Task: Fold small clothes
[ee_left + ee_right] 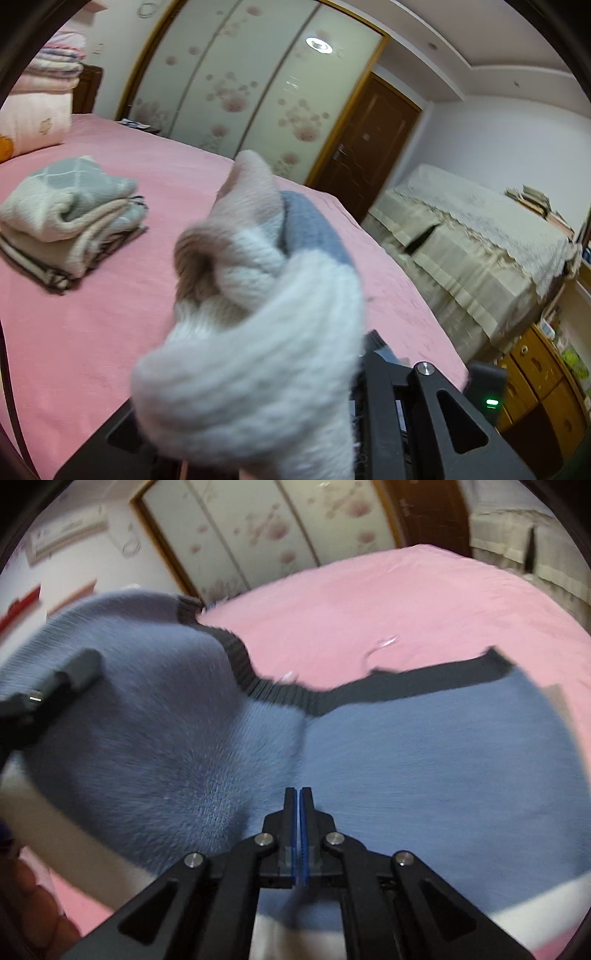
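1. While a folded pile (70, 218) sits at the left of the pink bed (110, 332), the left gripper (354, 373) lifts a bunched sweater (258, 332) at mid-frame; whether its fingers are clamped I cannot tell, since the knit covers them.
2. At lower centre of the right wrist view, the right gripper (298, 794) has its fingers pressed together, seemingly pinching the blue panel.
3. The dark ribbed hem (280, 694) sags across the middle; I'd judge a fold is underway.
4. Next, both ends need carrying over evenly and laying flat.

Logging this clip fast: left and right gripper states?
Left gripper: shut on the sweater.
Right gripper: jaws closed, pinching the sweater.
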